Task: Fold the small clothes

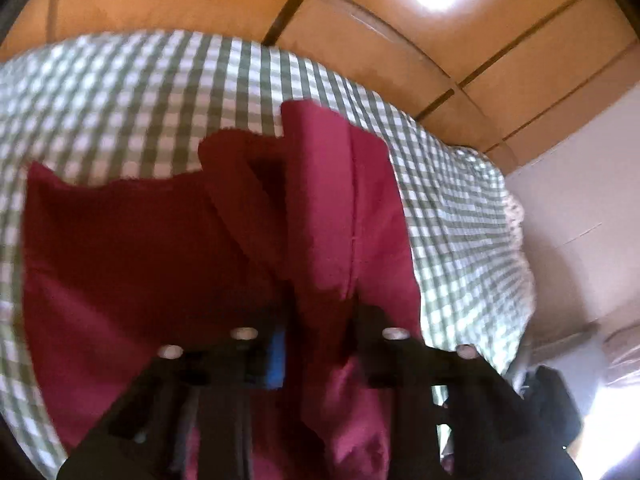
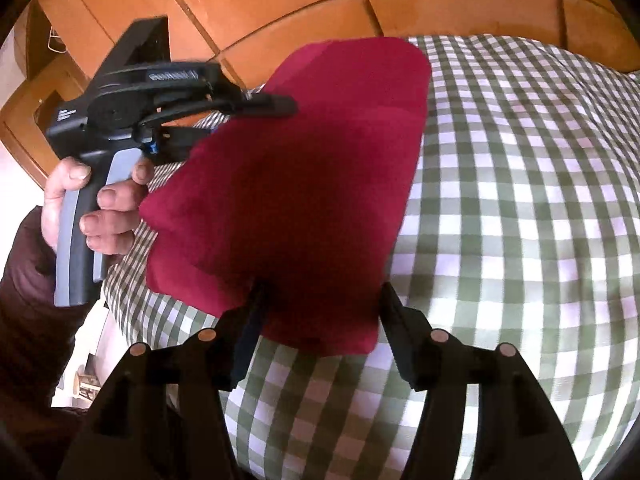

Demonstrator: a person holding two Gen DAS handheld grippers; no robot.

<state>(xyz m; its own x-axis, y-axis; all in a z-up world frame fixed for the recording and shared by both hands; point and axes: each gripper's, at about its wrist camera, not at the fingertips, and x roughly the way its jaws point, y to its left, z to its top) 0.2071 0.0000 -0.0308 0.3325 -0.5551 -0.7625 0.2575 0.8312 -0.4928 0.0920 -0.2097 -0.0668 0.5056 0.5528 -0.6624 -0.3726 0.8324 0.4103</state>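
A dark red small garment (image 2: 304,184) lies partly folded on a green-and-white checked cloth (image 2: 520,200). In the left wrist view my left gripper (image 1: 320,320) is shut on a raised fold of the red garment (image 1: 328,208), which drapes between and over its fingers. In the right wrist view the left gripper (image 2: 276,106) reaches onto the garment's far left edge, held by a hand. My right gripper (image 2: 320,308) is open, its fingers either side of the garment's near edge; whether they touch it is unclear.
The checked cloth (image 1: 120,92) covers a raised surface. An orange tiled floor (image 1: 400,32) lies beyond it. A pale wall or furniture side (image 1: 580,220) and dark items on the floor (image 1: 556,396) are at the right. Wooden furniture (image 2: 36,108) stands at left.
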